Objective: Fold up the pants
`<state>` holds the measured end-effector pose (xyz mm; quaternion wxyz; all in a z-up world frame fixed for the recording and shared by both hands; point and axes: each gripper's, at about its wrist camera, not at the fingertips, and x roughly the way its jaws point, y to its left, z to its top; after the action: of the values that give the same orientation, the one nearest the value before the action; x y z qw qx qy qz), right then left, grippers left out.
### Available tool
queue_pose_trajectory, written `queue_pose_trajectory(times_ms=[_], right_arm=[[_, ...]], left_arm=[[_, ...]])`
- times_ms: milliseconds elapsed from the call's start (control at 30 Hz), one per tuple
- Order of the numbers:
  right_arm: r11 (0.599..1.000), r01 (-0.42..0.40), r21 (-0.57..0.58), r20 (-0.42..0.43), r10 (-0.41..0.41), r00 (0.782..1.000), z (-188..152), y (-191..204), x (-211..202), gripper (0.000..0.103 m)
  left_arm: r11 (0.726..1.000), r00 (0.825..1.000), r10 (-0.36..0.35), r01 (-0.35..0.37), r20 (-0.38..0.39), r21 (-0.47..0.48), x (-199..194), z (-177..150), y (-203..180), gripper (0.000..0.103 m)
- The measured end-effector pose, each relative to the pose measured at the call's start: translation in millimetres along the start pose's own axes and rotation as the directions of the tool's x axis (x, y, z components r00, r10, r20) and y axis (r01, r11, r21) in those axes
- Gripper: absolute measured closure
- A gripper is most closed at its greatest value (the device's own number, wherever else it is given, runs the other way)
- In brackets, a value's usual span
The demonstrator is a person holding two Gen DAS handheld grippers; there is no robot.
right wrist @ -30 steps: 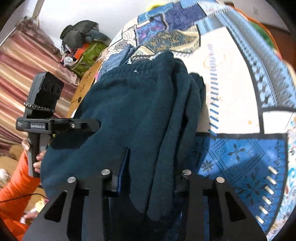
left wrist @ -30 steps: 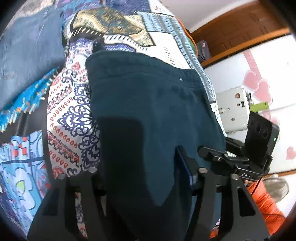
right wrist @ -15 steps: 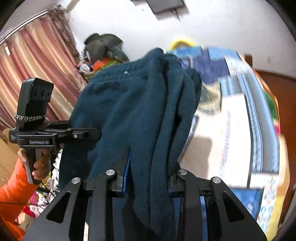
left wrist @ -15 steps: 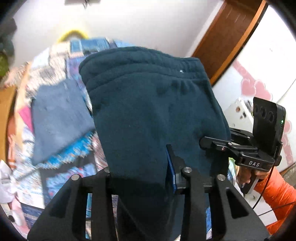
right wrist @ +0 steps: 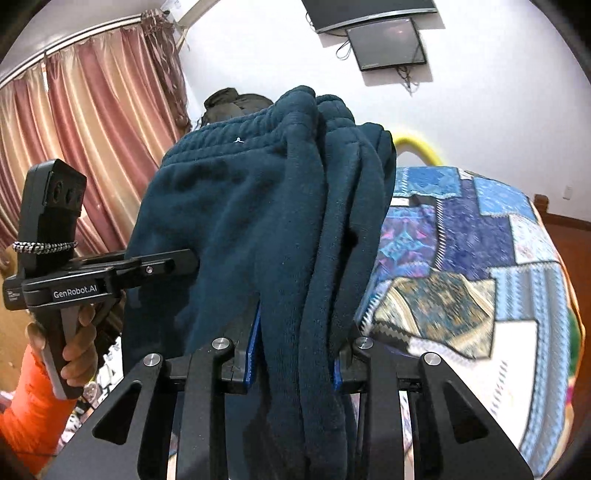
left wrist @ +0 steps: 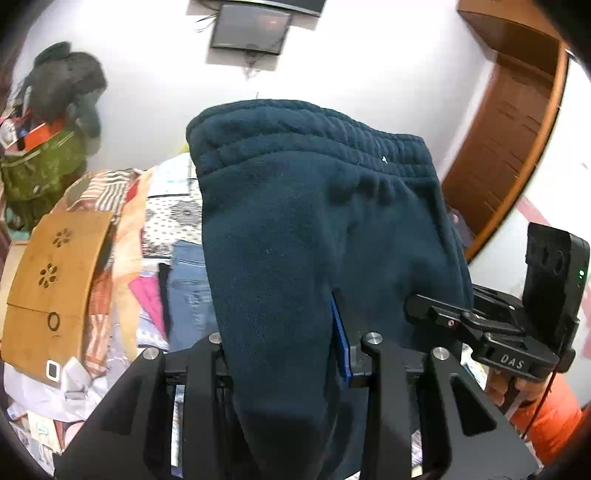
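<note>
Dark teal fleece pants [left wrist: 317, 236] fill the middle of both views, waistband uppermost, held up in the air. My left gripper [left wrist: 280, 354] is shut on one folded edge of the pants. My right gripper [right wrist: 295, 354] is shut on the other side, where several thick layers [right wrist: 332, 221] bunch between its blue pads. Each gripper shows in the other's view: the right one at the right of the left wrist view [left wrist: 517, 332], the left one at the left of the right wrist view [right wrist: 74, 280]. The fingertips are hidden by the cloth.
A bed with a blue patchwork cover [right wrist: 480, 258] lies below and to the right. Folded blue jeans [left wrist: 188, 288] and other clothes lie on it, beside a wooden headboard [left wrist: 48, 280]. A wall screen [left wrist: 251, 26], curtains [right wrist: 74, 122] and a wooden door [left wrist: 506, 140] surround the room.
Both grippers have lifted the pants off the bed and tilted upward; the views now show the wall and screen behind the pants instead of the bedcover.
</note>
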<state>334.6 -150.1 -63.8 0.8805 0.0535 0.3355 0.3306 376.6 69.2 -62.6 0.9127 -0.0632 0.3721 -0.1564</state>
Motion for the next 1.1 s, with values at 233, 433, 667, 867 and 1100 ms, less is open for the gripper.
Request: queue_pose_trajectory(times_ms=[233, 433, 667, 867, 1100], right_arm=[[1.0, 0.012, -0.003, -0.071, -0.012, 0.997, 15, -7, 77, 0.076], [0.999, 0.042, 0.019, -0.184, -0.038, 0.982, 17, -33, 155, 0.076], [0.993, 0.109, 0.034, -0.301, -0.094, 0.949, 9, -69, 218, 0.076], [0.989, 0.141, 0.036, -0.362, -0.119, 0.924, -6, -84, 233, 0.07], [0.991, 0.135, 0.005, -0.304, -0.127, 0.944, -14, -67, 181, 0.066]], left_arm=[[0.994, 0.997, 0.061, -0.065, -0.052, -0.089, 58, 15, 67, 0.069], [0.983, 0.985, 0.114, -0.131, -0.126, -0.132, 129, 14, 108, 0.069], [0.968, 0.964, 0.114, -0.162, -0.238, -0.191, 220, 4, 150, 0.069], [0.955, 0.959, 0.091, -0.16, -0.267, -0.248, 241, -19, 167, 0.063], [0.956, 0.944, 0.164, -0.224, -0.285, -0.189, 187, -24, 144, 0.064]])
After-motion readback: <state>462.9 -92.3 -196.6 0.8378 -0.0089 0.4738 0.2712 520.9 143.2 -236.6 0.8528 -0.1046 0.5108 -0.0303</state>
